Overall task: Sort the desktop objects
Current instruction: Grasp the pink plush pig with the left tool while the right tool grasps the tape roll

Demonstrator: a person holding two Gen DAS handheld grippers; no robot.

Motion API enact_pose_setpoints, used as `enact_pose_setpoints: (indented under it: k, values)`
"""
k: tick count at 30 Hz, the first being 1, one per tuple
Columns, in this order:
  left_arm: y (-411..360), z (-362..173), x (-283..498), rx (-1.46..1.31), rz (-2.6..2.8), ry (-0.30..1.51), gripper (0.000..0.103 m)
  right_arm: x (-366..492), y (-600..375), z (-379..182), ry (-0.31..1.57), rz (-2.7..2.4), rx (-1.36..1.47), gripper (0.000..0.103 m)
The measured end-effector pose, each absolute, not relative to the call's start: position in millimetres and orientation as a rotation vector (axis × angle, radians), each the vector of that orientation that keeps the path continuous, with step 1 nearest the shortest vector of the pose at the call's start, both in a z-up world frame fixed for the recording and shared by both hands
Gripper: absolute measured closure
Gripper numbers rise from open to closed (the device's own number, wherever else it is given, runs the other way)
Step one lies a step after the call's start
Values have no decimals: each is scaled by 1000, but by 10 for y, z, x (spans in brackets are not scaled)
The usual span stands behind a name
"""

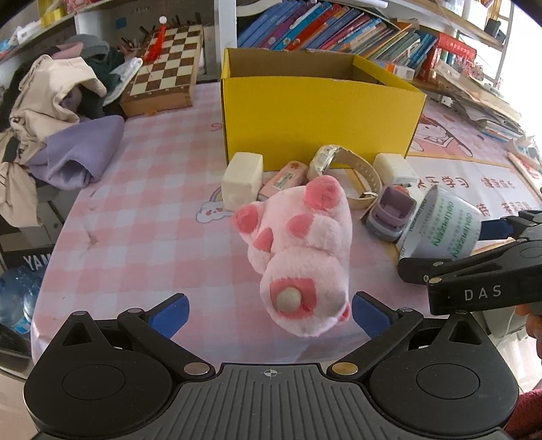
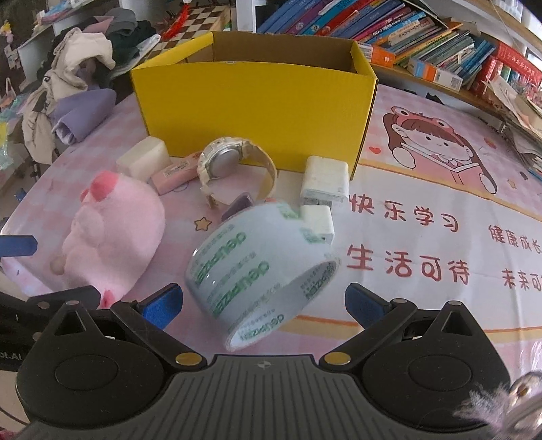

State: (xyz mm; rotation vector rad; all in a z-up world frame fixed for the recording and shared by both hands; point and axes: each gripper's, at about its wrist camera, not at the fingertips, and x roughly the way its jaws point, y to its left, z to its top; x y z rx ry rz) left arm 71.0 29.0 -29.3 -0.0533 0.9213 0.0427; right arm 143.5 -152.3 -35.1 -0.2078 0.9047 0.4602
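Note:
A pink plush toy lies on the pink checked tablecloth, its tail end between the blue fingers of my left gripper, which is open and not pressing it. A white tape roll with green print sits tilted between the wide-open fingers of my right gripper. Behind them stands an open yellow cardboard box. In front of the box lie a cream wristwatch, a white block, a pink eraser, a white charger and a purple item.
A heap of clothes covers the table's left end, with a chessboard behind it. Shelves of books line the back, and stacked papers sit at the right. A water bottle stands below the left edge.

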Motion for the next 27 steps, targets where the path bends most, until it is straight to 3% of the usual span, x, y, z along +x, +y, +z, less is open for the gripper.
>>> enact_pose_setpoints:
  k: [13, 16, 27]
  values:
    - [264, -407, 984, -66, -7, 945, 2, 1695, -1533, -424, 942, 447, -195, 2]
    - [235, -425, 1024, -56, -16, 946, 2, 1720, -1526, -438, 948, 461, -191, 9]
    - [256, -548, 1085, -91, -46, 991, 14, 1695, -1585, -381, 925, 456, -174, 11]
